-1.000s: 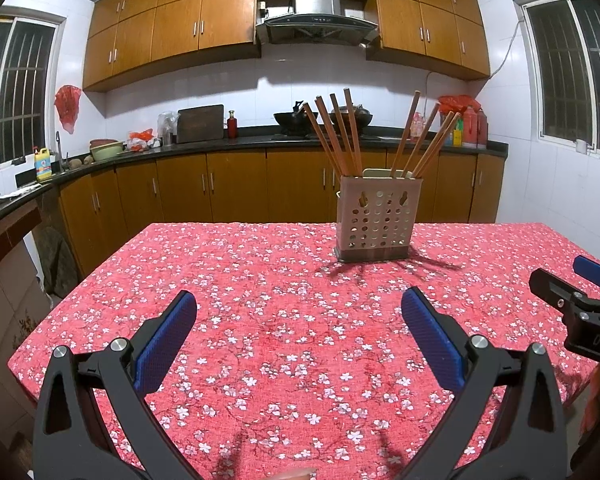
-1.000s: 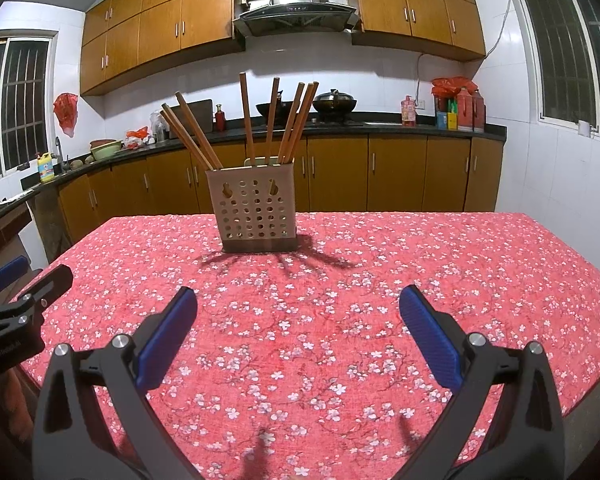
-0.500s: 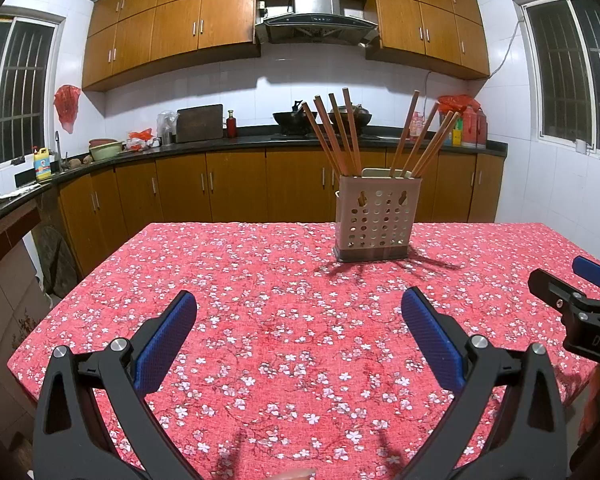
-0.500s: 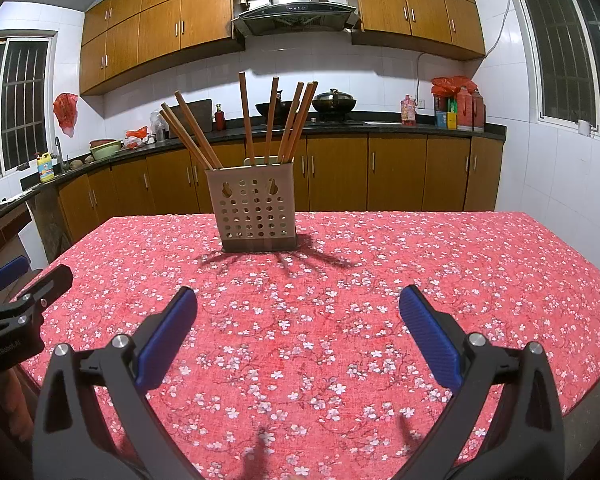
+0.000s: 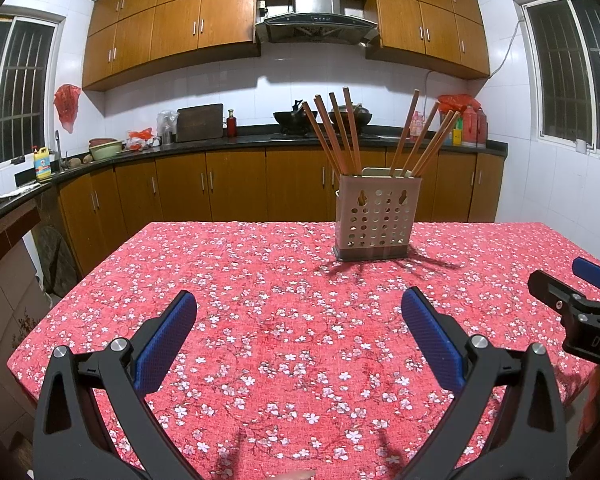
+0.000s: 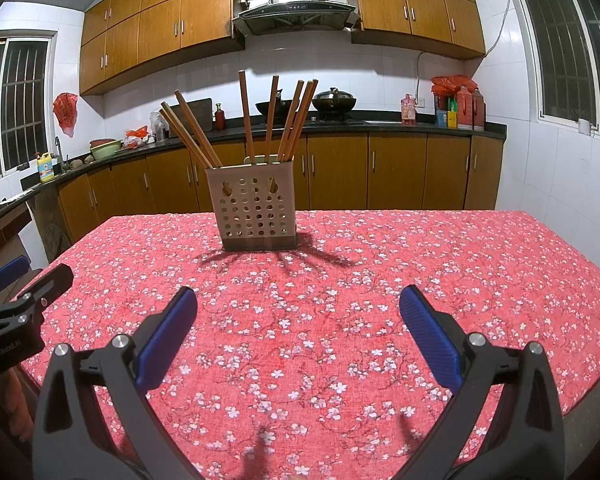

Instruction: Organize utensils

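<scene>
A beige perforated utensil holder (image 5: 374, 218) (image 6: 255, 208) stands upright on the red floral tablecloth (image 5: 284, 280) (image 6: 380, 264), toward the far side. Several wooden chopsticks (image 5: 336, 132) (image 6: 288, 120) lean out of it in two groups. My left gripper (image 5: 299, 322) hovers open above the near part of the table, nothing between its blue pads. My right gripper (image 6: 298, 312) is open too and holds nothing. Each gripper shows at the edge of the other's view: the right gripper (image 5: 576, 296) and the left gripper (image 6: 18, 292).
Wooden cabinets and a dark counter (image 5: 260, 140) run behind the table, carrying pots, bottles and bowls. The table's left edge (image 5: 60, 300) drops to the floor. A hand (image 6: 4, 396) shows at the lower left of the right wrist view.
</scene>
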Demonstrator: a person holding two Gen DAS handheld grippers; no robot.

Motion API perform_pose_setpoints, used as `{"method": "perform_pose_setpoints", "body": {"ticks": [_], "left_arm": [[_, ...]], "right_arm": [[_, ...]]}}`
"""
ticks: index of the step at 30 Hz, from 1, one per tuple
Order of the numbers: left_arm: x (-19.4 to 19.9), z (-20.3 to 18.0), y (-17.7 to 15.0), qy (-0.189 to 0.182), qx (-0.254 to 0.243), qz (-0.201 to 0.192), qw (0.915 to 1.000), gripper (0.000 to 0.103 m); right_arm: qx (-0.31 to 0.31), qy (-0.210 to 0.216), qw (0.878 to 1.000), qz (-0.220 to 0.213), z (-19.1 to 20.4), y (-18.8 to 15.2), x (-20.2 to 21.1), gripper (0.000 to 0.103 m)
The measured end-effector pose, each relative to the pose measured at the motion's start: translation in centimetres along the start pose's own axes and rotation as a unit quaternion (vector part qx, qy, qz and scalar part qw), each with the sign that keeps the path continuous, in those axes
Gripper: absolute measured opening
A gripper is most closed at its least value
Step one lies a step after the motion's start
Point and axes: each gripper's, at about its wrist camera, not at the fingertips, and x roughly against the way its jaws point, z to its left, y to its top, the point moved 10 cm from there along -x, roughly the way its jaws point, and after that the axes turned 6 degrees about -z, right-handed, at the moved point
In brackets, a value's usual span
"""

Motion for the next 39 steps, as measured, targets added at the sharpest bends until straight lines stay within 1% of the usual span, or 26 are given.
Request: {"method": "perform_pose_setpoints", "body": {"ticks": [19,26,39], "left_arm": [[-0.02,-0.03,-0.07,-0.001,0.0,0.001,1.0,0.101],[-0.15,-0.16,-0.35,-0.001,0.0,0.003,1.0,0.101],[-0.19,-0.11,-0.48,0.002,0.001,0.002,1.0,0.101]], "right_arm": [[-0.001,0.0,1.0,0.0,0.0,0.12,0.03,0.099],[-0.002,0.0,1.0,0.002,0.11,-0.55,0.11,0.099],[-0.002,0.001,1.0,0.002,0.11,-0.53,0.07,0.099]]}}
